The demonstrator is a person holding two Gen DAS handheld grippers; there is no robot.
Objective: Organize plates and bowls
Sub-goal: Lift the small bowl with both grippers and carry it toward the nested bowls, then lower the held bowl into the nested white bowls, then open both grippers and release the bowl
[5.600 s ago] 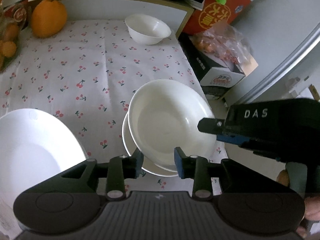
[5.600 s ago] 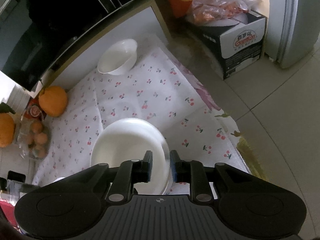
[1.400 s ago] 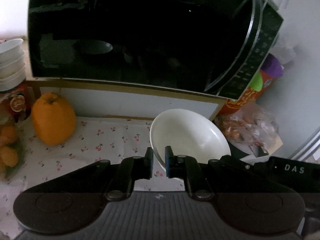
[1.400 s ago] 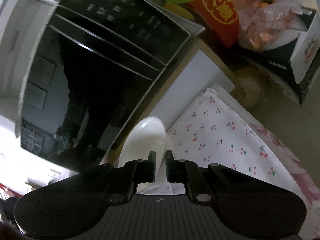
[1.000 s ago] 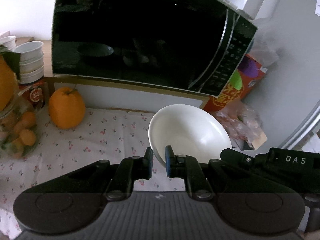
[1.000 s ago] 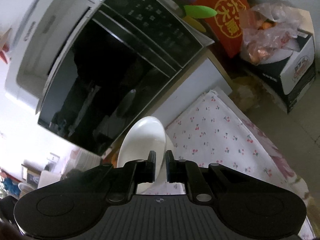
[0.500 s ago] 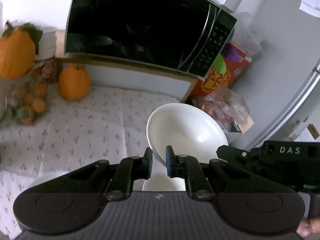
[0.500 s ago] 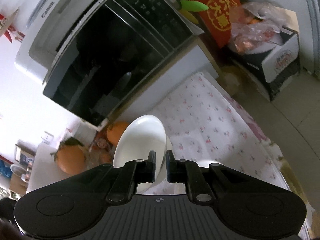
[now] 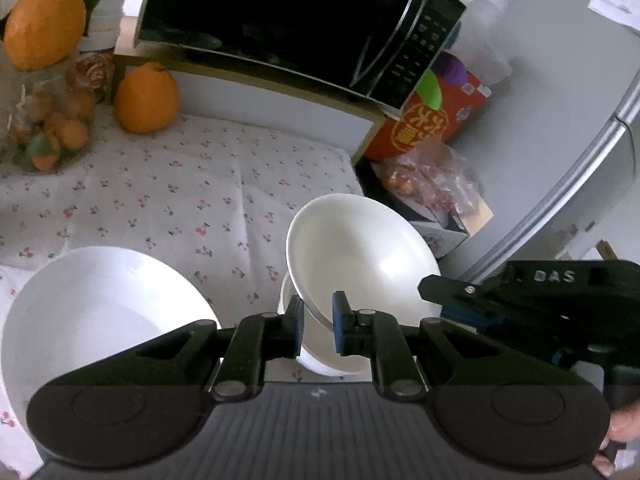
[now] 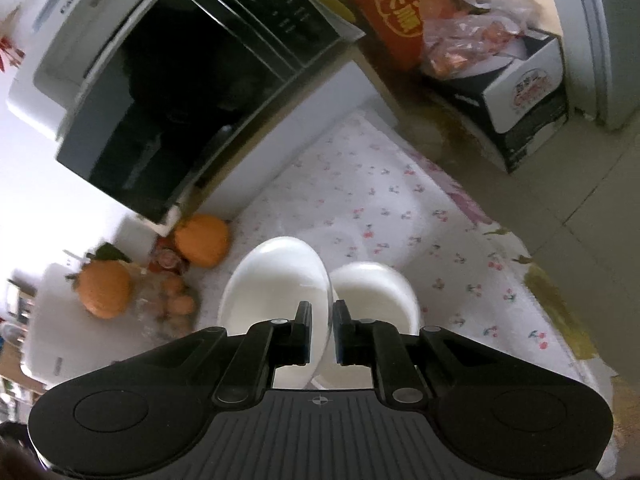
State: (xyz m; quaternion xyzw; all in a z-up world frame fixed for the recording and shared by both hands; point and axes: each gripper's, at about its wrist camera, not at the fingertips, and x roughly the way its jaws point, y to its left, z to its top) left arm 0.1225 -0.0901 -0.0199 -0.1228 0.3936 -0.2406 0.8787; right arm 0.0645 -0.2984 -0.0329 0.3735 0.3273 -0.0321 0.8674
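A small white bowl hangs tilted in the air, gripped at two spots on its rim. My left gripper is shut on the near rim. My right gripper is shut on the rim at the far right, where its black body shows in the left wrist view. In the right wrist view the same bowl stands edge-on between the jaws. Below it sits a stack of white deep plates, seen under the bowl as a white rim. A large white plate lies at the near left.
A cherry-print cloth covers the table. A black microwave stands on a shelf at the back, with an orange fruit and a bag of small fruit to its left. A red box and a carton sit beyond the table's right edge.
Both grippers carried the small bowl back from the microwave end and downward. It now hangs over the stacked plates, which have come into view beneath it together with the large plate.
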